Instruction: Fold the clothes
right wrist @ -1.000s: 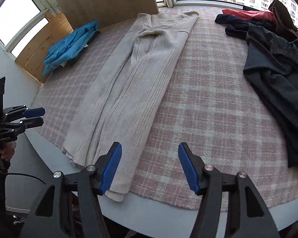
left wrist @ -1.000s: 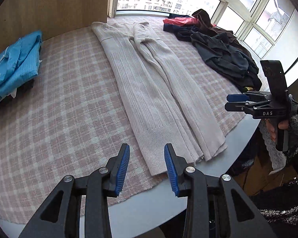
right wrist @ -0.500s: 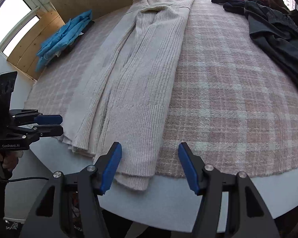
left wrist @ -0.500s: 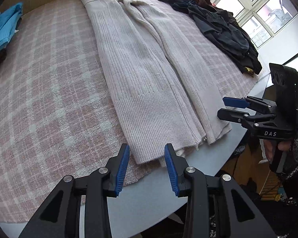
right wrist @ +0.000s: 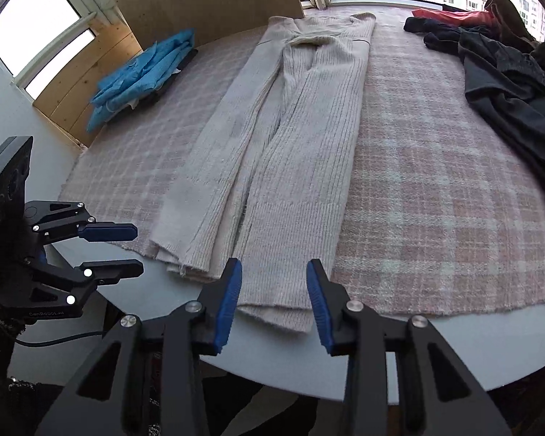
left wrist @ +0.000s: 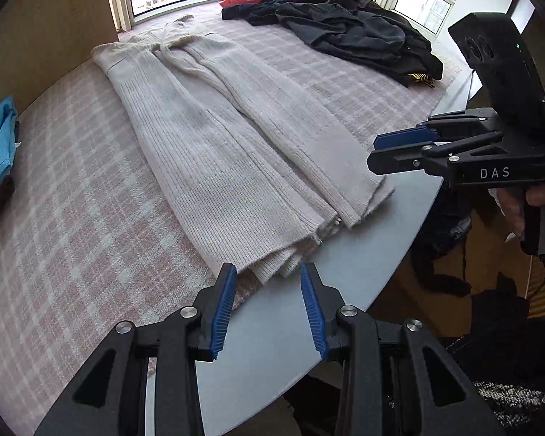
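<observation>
Cream knit garment (right wrist: 294, 167) lies lengthwise on the table (right wrist: 436, 348), hem at its near edge. Left gripper (left wrist: 269, 303) unclenched at one hem corner; right gripper (right wrist: 274, 299), jaws just narrowing, empty, straddles the other. Pinch all layers evenly.

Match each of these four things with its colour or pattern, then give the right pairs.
Things:
1. long ribbed knit garment
2. folded garment by the wooden panel
3. blanket covering the table
4. heap of clothes near the windows

Colour or pattern:
A. pink and white plaid
B. mostly black and dark grey
C. cream
D. bright blue

Pairs: 1-C, 2-D, 3-A, 4-B
</observation>
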A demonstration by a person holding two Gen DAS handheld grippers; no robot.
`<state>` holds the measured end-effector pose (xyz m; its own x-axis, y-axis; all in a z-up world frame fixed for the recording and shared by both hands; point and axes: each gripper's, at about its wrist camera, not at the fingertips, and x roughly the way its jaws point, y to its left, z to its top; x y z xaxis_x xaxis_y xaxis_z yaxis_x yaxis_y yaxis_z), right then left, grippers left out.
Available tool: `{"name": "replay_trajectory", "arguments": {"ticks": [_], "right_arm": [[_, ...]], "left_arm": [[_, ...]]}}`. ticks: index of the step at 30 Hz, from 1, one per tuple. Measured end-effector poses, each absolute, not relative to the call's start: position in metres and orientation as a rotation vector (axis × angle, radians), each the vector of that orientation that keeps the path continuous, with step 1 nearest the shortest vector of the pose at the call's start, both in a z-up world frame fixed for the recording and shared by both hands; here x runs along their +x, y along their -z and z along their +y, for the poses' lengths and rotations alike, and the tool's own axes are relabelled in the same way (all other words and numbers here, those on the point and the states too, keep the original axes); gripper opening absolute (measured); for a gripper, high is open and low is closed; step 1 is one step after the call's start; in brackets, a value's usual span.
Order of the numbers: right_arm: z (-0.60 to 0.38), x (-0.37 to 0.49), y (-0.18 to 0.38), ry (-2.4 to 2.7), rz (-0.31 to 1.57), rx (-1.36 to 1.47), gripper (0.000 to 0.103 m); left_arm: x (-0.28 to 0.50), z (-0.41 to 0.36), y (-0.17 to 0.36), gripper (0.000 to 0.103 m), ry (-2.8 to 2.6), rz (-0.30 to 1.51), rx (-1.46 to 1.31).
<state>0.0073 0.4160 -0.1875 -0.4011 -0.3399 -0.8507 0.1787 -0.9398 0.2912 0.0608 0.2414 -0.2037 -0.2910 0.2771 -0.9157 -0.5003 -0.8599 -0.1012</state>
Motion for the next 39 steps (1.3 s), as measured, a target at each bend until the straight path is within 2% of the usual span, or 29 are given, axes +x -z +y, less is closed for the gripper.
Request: {"name": "replay_trajectory", "arguments": {"ticks": [2, 11, 13, 15, 18, 22, 27, 32, 36, 39], "right_arm": [[0.411, 0.005, 0.189, 2.358, -0.201, 1.505, 0.025], [0.397, -0.001, 0.195, 2.253, -0.21, 1.494, 0.025], [0.395, -0.001, 0.197, 2.241, -0.194, 1.499, 0.025], [0.393, -0.001, 0.198, 2.232, -0.197, 1.497, 0.025], [0.393, 0.0, 0.198, 2.221, -0.217, 1.486, 0.025], [0.39, -0.002, 0.192, 2.207, -0.239, 1.447, 0.025], [0.377, -0.01, 0.187, 2.183, -0.197, 1.423, 0.025], [0.369, -0.023, 0.2, 2.071, -0.299, 1.482, 0.025], [0.353, -0.023, 0.199, 2.092, -0.209, 1.474, 0.025], [0.338, -0.026, 0.202, 2.073, -0.158, 1.507, 0.025]], "left_arm": [[0.063, 0.247, 0.205, 0.035, -2.164, 0.316, -1.474], [0.049, 0.287, 0.223, 0.034, -2.129, 0.481, -1.47], [0.047, 0.284, 0.231, 0.025, -2.135, 0.502, -1.486], [0.044, 0.273, 0.226, 0.006, -2.13, 0.4, -1.494], [0.037, 0.251, 0.219, 0.006, -2.128, 0.208, -1.527], [0.035, 0.234, 0.21, 0.006, -2.137, 0.095, -1.523], [0.039, 0.239, 0.202, 0.007, -2.113, 0.097, -1.49], [0.049, 0.238, 0.196, 0.009, -2.125, 0.127, -1.486], [0.058, 0.223, 0.194, 0.01, -2.16, 0.124, -1.501], [0.064, 0.209, 0.195, 0.014, -2.181, 0.082, -1.51]]}}
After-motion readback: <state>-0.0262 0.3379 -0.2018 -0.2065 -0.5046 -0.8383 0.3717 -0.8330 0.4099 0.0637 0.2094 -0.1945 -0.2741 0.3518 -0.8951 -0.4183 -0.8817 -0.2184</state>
